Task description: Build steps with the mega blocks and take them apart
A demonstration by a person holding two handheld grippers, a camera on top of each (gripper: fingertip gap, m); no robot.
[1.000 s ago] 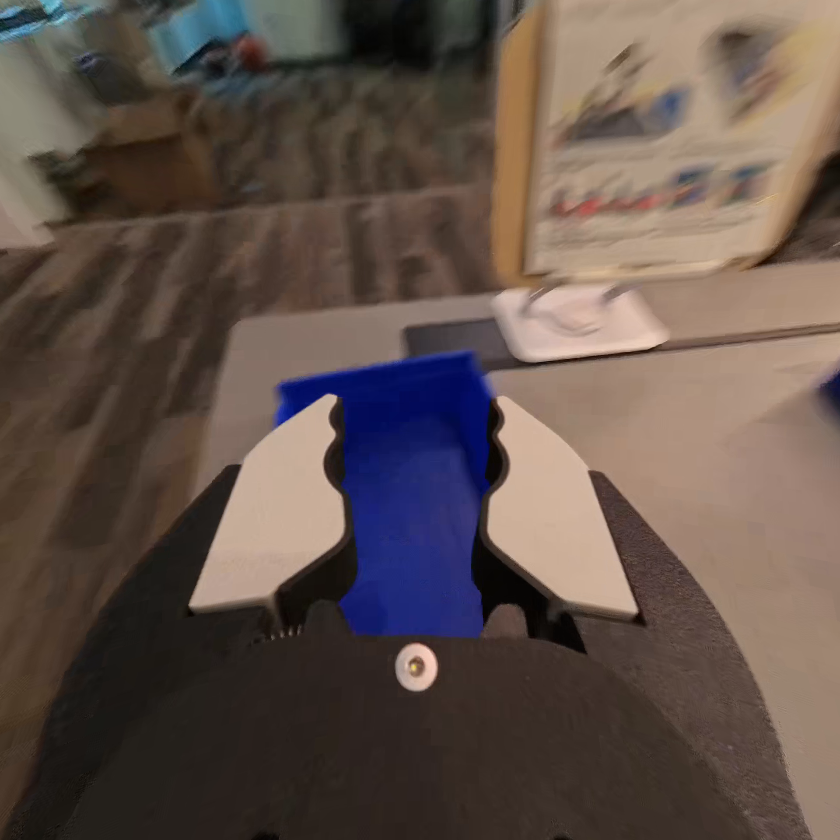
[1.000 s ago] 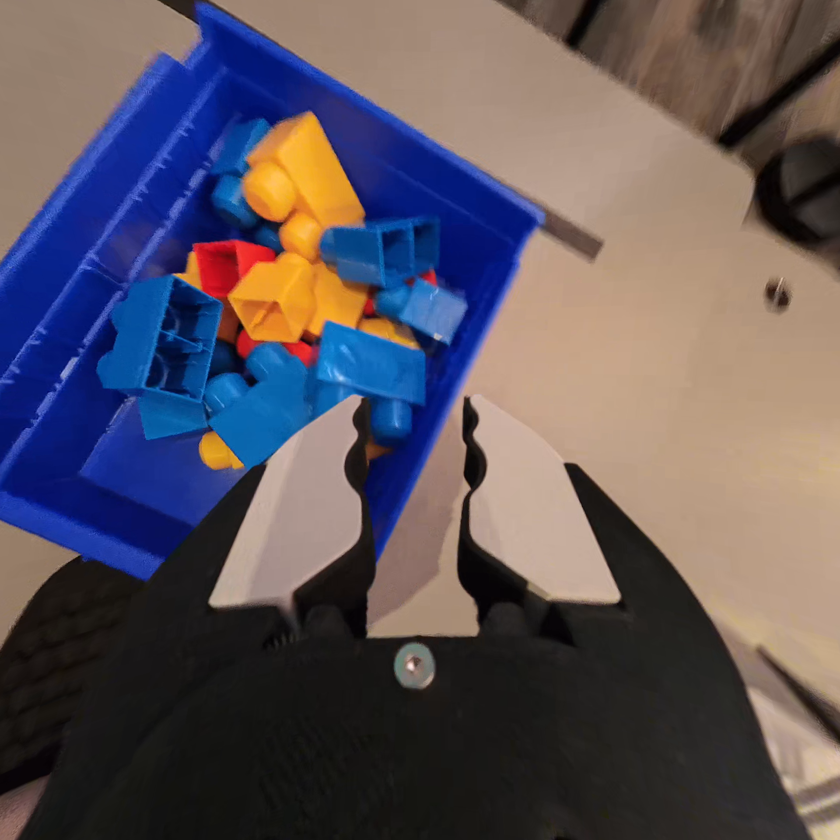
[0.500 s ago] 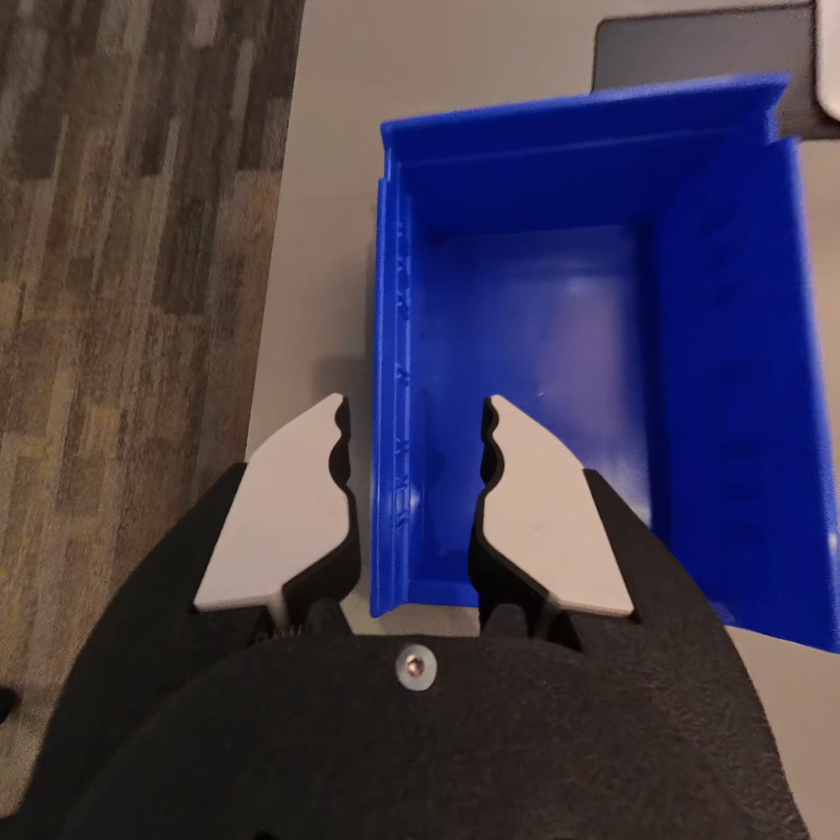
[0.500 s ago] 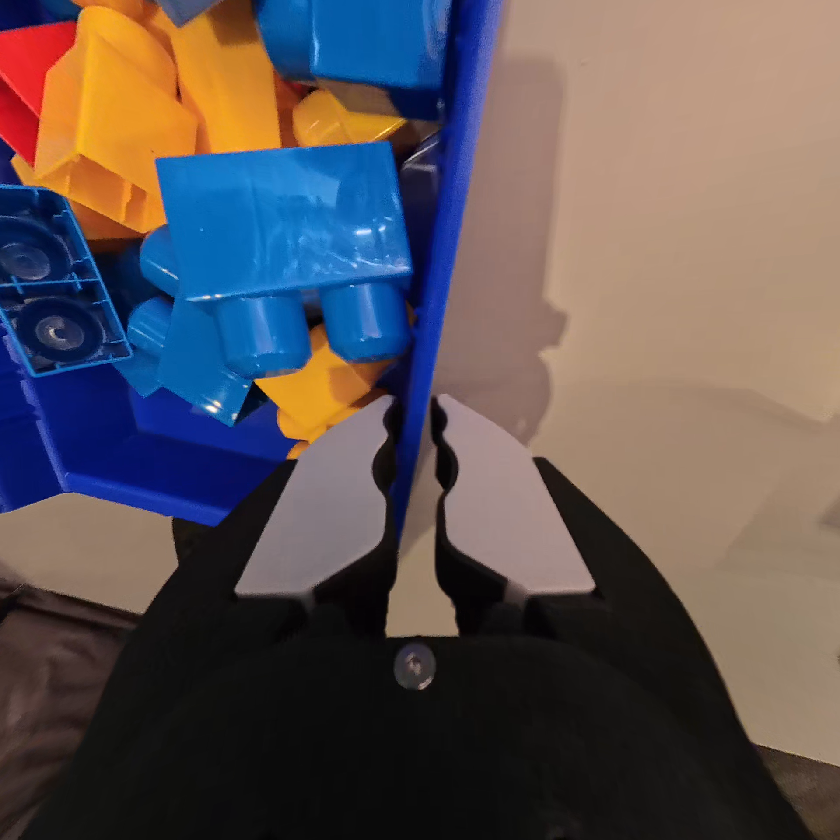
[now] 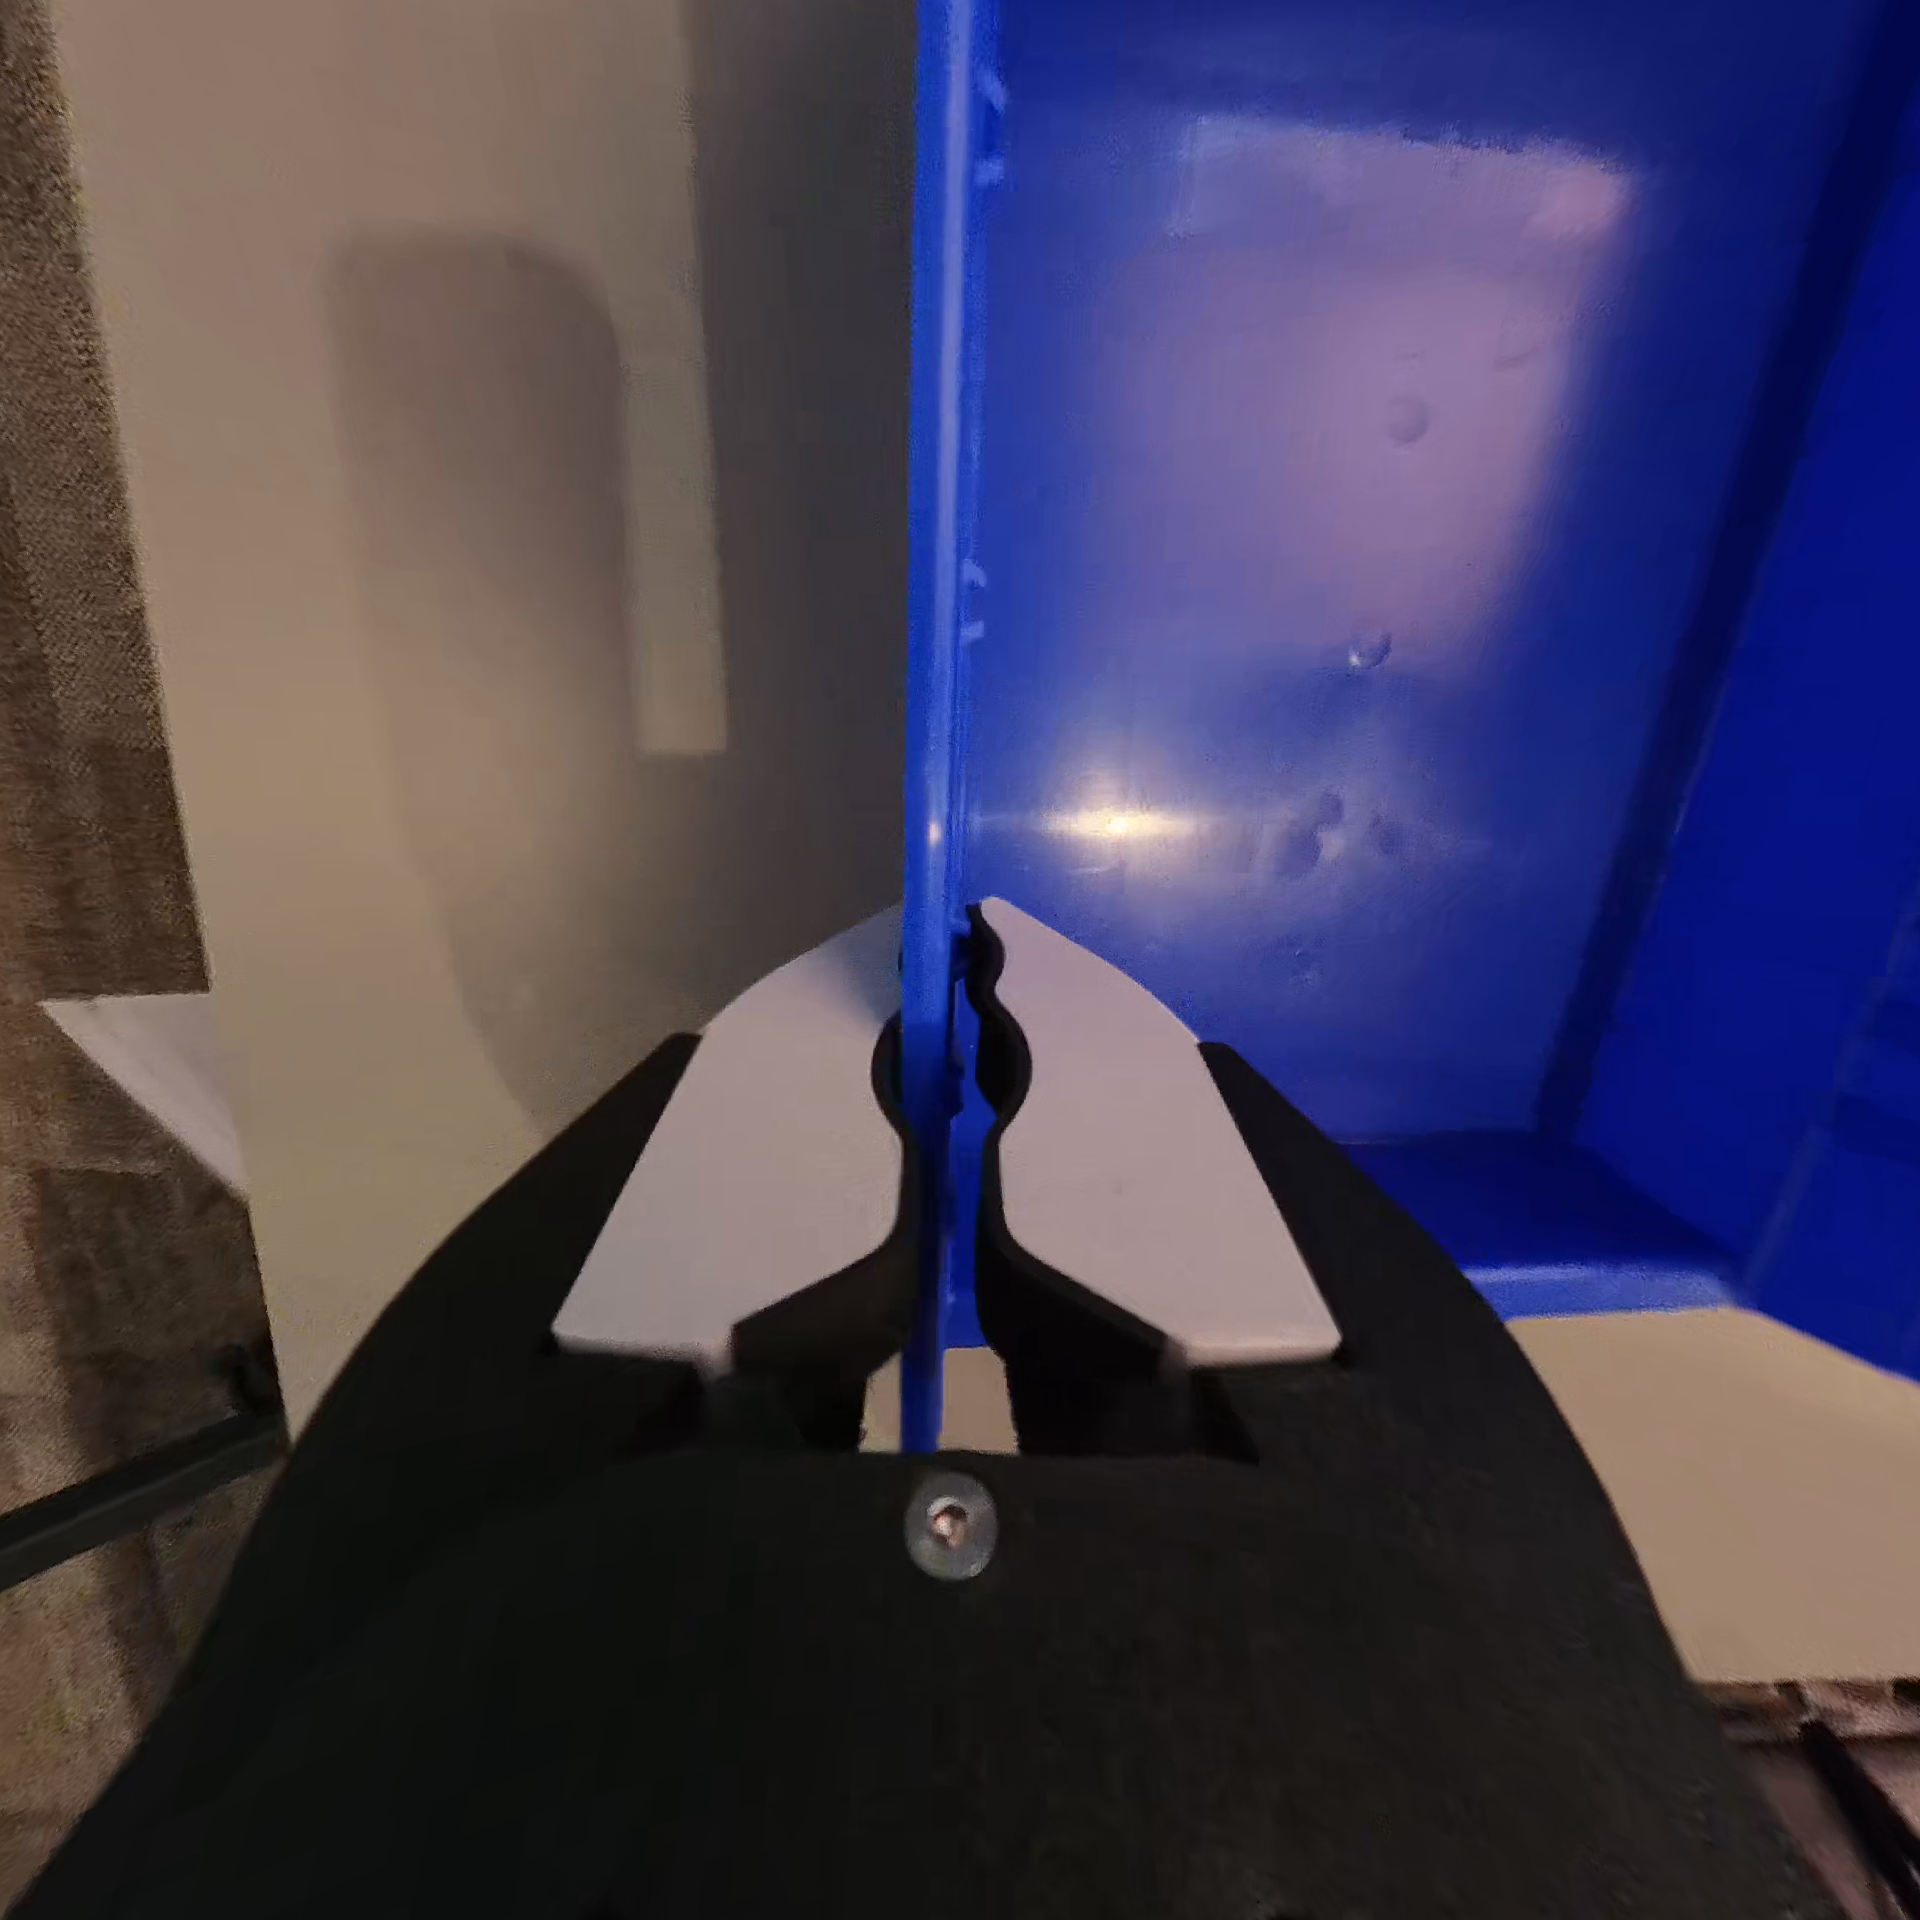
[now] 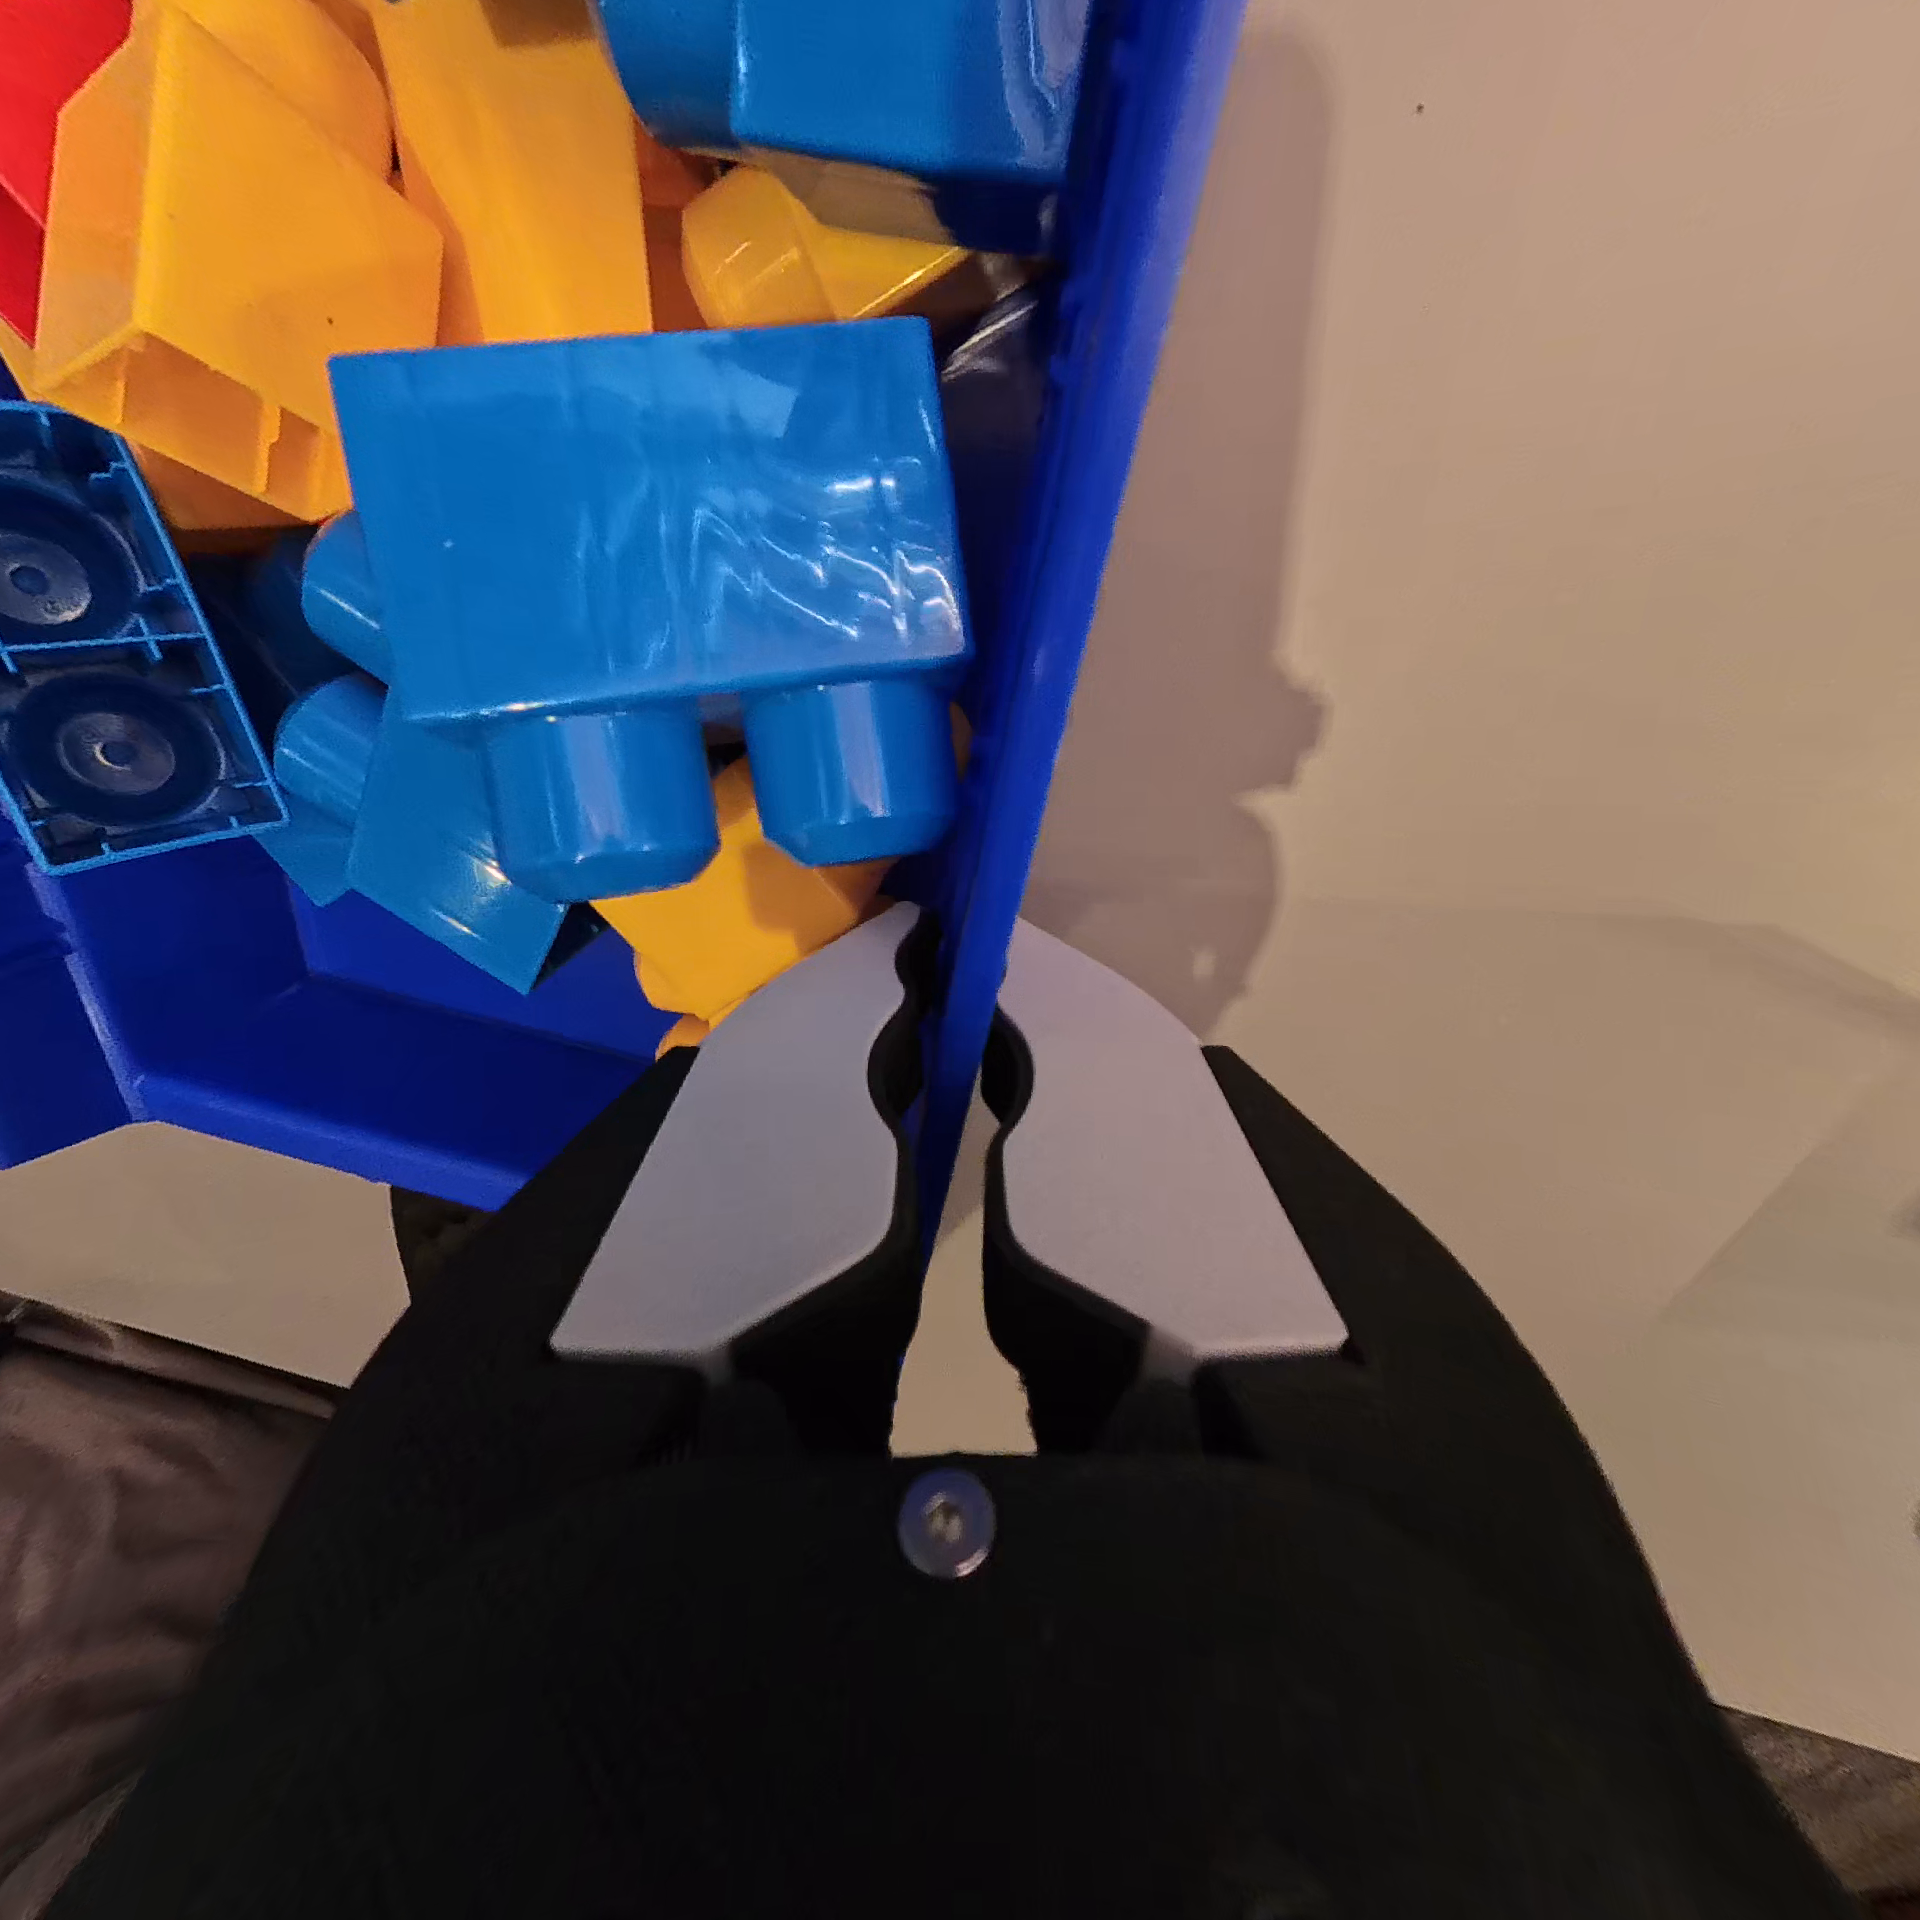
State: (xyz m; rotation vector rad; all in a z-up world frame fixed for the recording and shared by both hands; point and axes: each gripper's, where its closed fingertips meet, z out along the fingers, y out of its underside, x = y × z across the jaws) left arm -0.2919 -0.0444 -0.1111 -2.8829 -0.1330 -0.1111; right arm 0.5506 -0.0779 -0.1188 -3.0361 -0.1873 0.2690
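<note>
Left tongs (image 5: 940, 925) pinch the empty bin's wall (image 5: 930, 520); right tongs (image 6: 961, 935) pinch the block bin's wall (image 6: 1049, 623).

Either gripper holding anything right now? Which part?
Yes, both. Left gripper is shut on the empty blue bin's side wall; right gripper is shut on the side wall of the block-filled blue bin.

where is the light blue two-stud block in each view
Left wrist view: not in it; the empty blue bin fills the right side.
Right wrist view: the light blue two-stud block lies centre-left in the full blue bin, studs toward the right tongs.
Shared landmark: the beige table, left of the bin there, right of it here.
</note>
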